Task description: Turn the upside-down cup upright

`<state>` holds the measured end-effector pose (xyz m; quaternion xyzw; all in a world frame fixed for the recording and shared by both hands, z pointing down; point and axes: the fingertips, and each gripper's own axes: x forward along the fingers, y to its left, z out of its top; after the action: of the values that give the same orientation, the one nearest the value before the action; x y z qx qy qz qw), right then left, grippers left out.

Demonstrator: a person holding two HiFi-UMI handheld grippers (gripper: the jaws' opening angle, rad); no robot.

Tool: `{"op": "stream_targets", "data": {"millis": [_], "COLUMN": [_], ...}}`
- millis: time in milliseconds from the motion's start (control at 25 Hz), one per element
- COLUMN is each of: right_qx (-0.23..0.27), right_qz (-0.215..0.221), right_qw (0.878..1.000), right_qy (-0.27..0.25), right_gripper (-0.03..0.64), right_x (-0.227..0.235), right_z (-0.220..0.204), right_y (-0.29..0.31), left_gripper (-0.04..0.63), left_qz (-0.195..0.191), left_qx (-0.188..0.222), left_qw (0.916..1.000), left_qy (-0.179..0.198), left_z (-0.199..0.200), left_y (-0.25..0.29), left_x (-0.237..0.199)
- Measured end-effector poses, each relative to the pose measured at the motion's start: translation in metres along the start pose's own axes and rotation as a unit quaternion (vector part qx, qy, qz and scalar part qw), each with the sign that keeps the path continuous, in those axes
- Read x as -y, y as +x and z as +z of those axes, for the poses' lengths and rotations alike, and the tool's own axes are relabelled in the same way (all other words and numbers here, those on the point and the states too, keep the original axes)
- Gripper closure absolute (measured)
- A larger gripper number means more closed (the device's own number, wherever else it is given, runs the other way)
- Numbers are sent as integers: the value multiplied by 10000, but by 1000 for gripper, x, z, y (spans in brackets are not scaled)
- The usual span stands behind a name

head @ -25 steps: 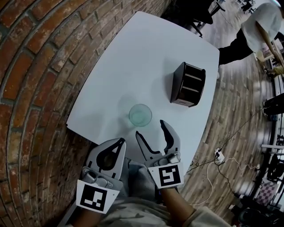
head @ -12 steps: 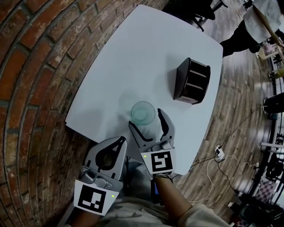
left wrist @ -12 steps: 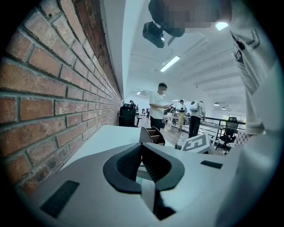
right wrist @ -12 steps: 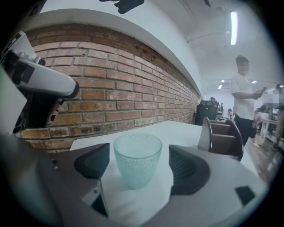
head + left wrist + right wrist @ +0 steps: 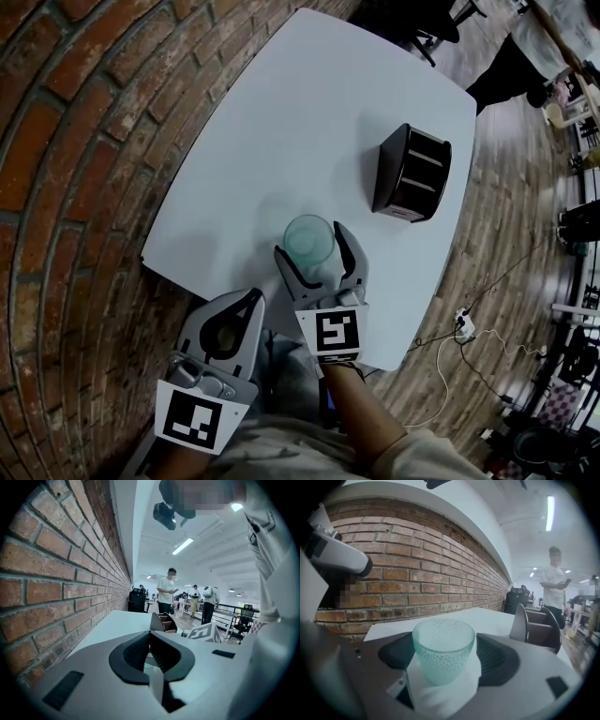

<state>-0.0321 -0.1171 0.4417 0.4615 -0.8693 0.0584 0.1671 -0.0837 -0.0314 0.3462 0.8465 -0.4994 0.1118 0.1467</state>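
Note:
A pale green dimpled glass cup (image 5: pixel 308 239) stands on the white table (image 5: pixel 309 112) near its front edge, wide end up in the right gripper view (image 5: pixel 443 649). My right gripper (image 5: pixel 312 246) is open; its jaws have just been opening and now flank the cup, one on each side, with small gaps showing. My left gripper (image 5: pixel 249 300) hangs shut and empty below the table's front edge, to the left of the right one. In the left gripper view its jaws (image 5: pixel 150 656) meet, with a sliver of the cup behind them.
A black desk organizer (image 5: pixel 411 173) with slots stands on the table beyond and right of the cup. A brick wall (image 5: pixel 84 141) runs along the table's left side. People stand far off in the room (image 5: pixel 166 590). A white cable (image 5: pixel 459 328) lies on the wooden floor.
The right gripper has moved forward to the cup and its jaws have spread, so the cup now sits between them. The left gripper has stayed put.

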Motion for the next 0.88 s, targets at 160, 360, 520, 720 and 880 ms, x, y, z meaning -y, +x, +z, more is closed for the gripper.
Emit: {"op": "stream_targets", "data": {"millis": [160, 360, 520, 720, 880], "right_qx": [40, 71, 131, 325, 452], "right_qz": [2, 47, 42, 8, 22], "right_qw": [9999, 9999, 9996, 9992, 9985], "right_qy": [-98, -86, -240, -237, 320], "right_gripper": [232, 238, 239, 241, 241], "right_x": [-1, -2, -4, -3, 2], "right_z": [2, 1, 5, 22, 30], "right_y": [1, 0, -4, -12, -21], "left_gripper": [584, 584, 584, 584, 584], "left_qz": [19, 4, -17, -72, -123], "left_qx": [23, 11, 19, 59, 88], "left_qw": [10000, 10000, 10000, 10000, 9999], "left_qy": [-37, -26, -41, -21, 33], "left_z": [0, 0, 1, 5, 7], "left_y": [0, -2, -3, -3, -3], "left_x": [-2, -1, -1, 0, 3]}}
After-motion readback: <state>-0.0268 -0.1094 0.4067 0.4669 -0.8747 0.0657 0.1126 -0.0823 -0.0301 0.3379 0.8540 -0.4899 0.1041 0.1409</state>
